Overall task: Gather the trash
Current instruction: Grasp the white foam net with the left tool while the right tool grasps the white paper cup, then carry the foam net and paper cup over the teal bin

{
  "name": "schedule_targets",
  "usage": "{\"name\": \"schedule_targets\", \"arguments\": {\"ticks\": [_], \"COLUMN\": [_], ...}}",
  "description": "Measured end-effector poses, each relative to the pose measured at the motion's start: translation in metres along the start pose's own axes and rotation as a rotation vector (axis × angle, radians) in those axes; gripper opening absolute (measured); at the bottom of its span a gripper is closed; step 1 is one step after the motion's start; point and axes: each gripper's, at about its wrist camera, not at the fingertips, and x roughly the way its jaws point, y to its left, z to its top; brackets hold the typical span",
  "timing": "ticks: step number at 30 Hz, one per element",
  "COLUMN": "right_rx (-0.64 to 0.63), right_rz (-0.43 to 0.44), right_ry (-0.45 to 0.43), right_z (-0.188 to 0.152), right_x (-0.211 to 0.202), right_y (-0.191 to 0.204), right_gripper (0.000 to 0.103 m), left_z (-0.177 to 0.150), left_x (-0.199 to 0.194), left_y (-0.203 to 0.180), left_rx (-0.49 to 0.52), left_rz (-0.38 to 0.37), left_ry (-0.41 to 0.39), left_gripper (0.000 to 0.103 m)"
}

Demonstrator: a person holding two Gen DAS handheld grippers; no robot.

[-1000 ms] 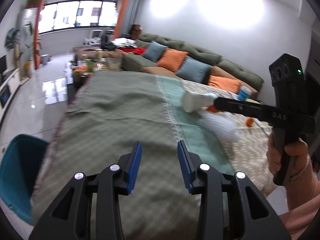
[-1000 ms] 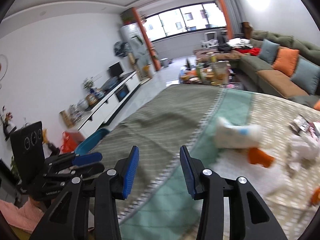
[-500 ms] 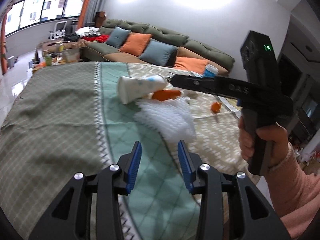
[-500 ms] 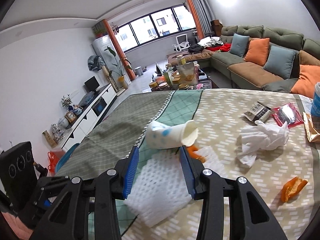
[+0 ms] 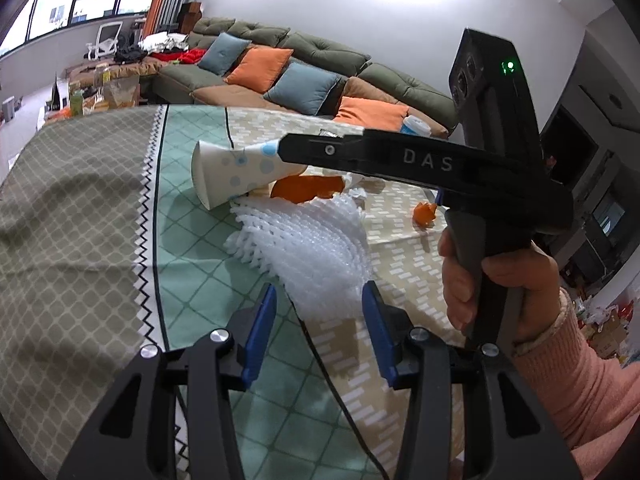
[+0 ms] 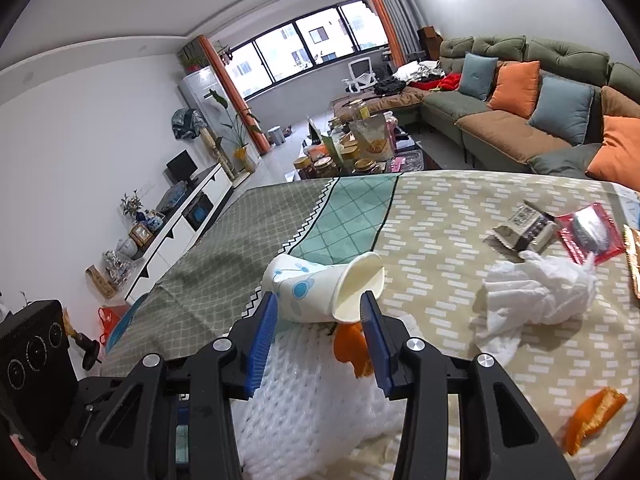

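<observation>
A: Seating?
B: One green sofa (image 6: 516, 50) along the far wall, carrying orange cushions (image 6: 514, 84) and blue cushions (image 6: 476, 76).

A: Surfaces?
B: Patterned tablecloth (image 6: 440, 216) in olive, teal and beige sections; low coffee table (image 6: 412, 158) crowded with jars.

A: Remainder?
B: White office chair (image 6: 360, 76) by the window (image 6: 304, 46), orange curtains (image 6: 226, 80), white TV cabinet (image 6: 188, 216).
</observation>
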Motion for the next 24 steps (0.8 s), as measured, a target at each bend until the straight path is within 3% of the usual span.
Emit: {"name": "schedule_targets", "arguments": {"ticks": [5, 7, 10, 13, 18, 24], "right_rx": [-0.013, -0.019, -0.024, -0.033, -0.033, -0.032], "right_rz": [0.012, 0.015, 0.024, 0.031, 0.047, 0.066], "right_ry": [0.007, 0.008, 0.009, 0.004, -0.018, -0.047], "right_z": [0.0, -0.001, -0.001, -0.002, -0.002, 0.0], "right_x": [0.004, 0.004, 0.001, -0.003, -0.01, -0.022], "right_y": [0.004, 0.006, 0.007, 0.009, 0.013, 0.019], "right_gripper": [0.041, 0.034, 0.016, 0.013, 0.006, 0.006], "left_z": [-0.001, 0.001, 0.001, 0.001, -0.001, -0.003], "left_x": [0.01, 0.011, 0.009, 0.004, -0.008, -0.029], "left_y": [0.006, 0.008, 0.009, 0.012, 0.016, 0.018], "left_rx": [-0.041, -0.046, -0.045, -0.052, -0.059, -0.056], "left_rz": [-0.027, -0.037, -0.039, -0.04, -0.033, -0.022], "left_ry": [0.02, 0.024, 0.014, 0.003, -0.028, -0.077], "left_gripper": [0.041, 0.03, 0.017, 0.009, 0.008, 0.008]}}
